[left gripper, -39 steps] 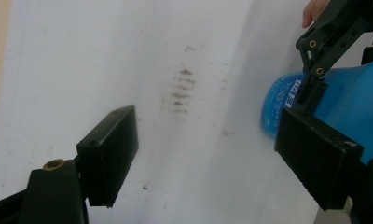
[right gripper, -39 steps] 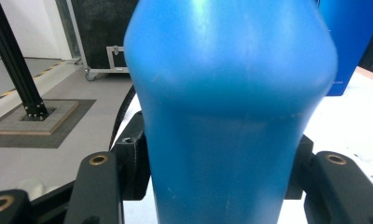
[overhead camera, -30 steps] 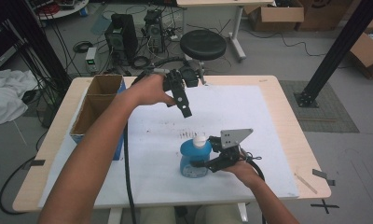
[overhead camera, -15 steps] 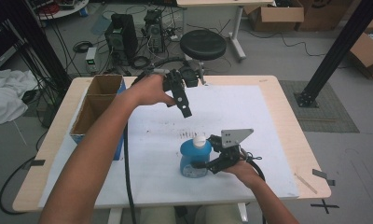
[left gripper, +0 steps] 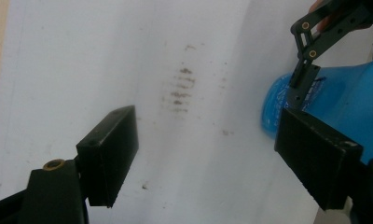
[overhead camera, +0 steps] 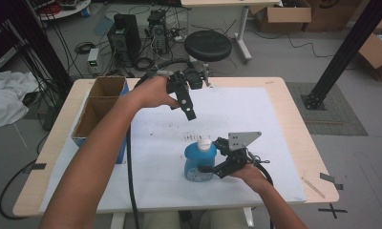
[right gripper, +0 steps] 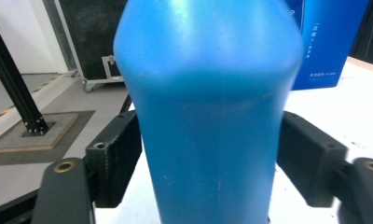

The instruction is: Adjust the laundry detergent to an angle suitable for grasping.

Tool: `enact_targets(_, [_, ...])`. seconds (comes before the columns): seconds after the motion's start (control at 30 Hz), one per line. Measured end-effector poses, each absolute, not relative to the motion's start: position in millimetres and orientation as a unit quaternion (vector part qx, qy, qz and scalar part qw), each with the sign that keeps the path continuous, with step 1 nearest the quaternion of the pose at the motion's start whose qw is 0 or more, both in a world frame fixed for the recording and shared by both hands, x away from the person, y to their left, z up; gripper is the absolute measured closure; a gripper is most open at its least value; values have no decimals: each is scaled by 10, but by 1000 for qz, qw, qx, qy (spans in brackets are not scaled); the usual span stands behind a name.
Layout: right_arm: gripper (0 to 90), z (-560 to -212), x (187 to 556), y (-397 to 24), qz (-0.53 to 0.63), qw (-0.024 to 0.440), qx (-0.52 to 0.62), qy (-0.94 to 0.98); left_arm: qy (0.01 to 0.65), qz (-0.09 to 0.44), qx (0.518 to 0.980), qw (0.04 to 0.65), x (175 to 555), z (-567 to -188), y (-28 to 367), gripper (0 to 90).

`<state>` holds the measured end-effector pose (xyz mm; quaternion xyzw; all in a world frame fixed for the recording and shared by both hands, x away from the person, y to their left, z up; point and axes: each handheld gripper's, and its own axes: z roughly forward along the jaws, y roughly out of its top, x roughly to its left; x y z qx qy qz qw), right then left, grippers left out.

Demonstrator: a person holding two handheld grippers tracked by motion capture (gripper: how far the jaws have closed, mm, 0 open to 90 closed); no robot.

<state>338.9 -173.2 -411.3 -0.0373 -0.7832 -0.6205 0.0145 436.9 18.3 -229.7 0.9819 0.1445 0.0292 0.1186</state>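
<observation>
High view: R gripper sits at blue bottle w/ white cap, upright on white sheet over table. Step looks like release after setting bottle down. R jaws have just been opening; bottle is between them, but right gripper view shows slim gaps both sides of bottle body, so pads seem off it, grip let go. L gripper hovers beyond bottle, jaws wide apart, empty; left gripper view has bare stained sheet between jaws, bottle past its right jaw. Cardboard box well off to L. Next prob: back R straight off w/o nudging bottle.
</observation>
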Motion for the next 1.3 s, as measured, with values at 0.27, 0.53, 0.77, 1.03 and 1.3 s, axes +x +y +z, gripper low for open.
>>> enact_targets(0.27, [201, -4101, 3384, -1791, -621, 12, -47, -782, 146, 28, 982, 120, 4367, -2298, 173, 223])
enact_targets(0.53, [147, -4066, 3362, -1870, -615, 3, -56, -786, 148, 27, 981, 120, 4366, -2301, 172, 223])
enact_targets(0.77, [147, -3969, 3346, -2069, -598, -4, -70, -799, 145, 28, 982, 119, 4375, -2287, 181, 222])
enact_targets(1.03, [148, -3757, 3357, -2448, -572, -4, -103, -814, 152, 27, 980, 122, 4366, -2298, 194, 221])
enact_targets(1.3, [151, -3434, 3527, -2825, -485, -32, -136, -863, 148, 28, 982, 118, 4359, -2311, 180, 221])
